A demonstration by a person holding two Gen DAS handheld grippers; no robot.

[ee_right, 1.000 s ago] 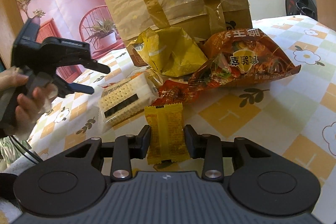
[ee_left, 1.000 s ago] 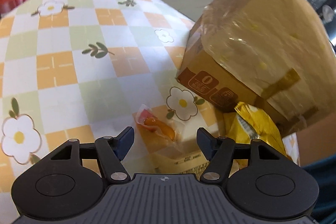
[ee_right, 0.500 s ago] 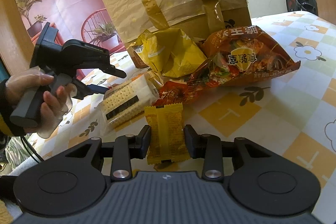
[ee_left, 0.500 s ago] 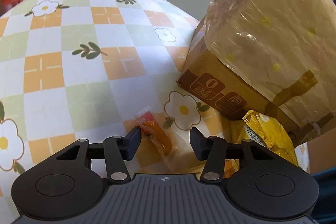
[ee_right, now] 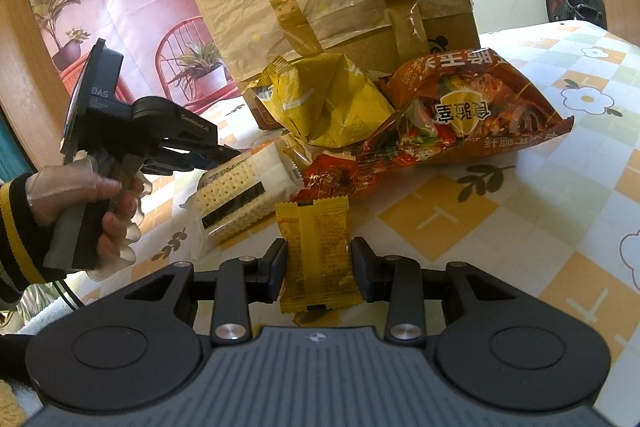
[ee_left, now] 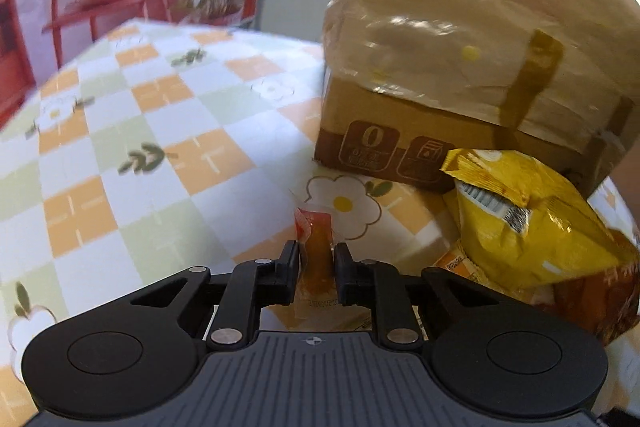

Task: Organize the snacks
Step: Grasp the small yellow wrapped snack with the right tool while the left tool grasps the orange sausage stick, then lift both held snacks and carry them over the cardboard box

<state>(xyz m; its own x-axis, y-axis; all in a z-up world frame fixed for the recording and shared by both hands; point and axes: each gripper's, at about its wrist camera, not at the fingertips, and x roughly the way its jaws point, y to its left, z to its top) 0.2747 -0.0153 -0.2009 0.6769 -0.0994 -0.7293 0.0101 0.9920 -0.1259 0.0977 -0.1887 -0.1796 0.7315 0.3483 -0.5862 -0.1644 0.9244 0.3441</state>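
Checkered tablecloth (ee_left: pixel 168 131) carries the pile; left gripper (ee_left: pixel 316 263) pinches an orange jelly stick (ee_left: pixel 318 259), right gripper (ee_right: pixel 318 265) clamps a yellow sachet (ee_right: pixel 316 251); slick wrappers might slip.

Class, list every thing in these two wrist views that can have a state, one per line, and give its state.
left claw: shut on the small orange sachet
small orange sachet: pinched between the claw's fingers
right claw: shut on the yellow packet
yellow packet: gripped, sealed
cardboard box: taped shut, wrapped in film
yellow bag: sealed, leaning on the box
orange noodle bag: sealed, lying on the table
cracker pack: sealed, lying flat
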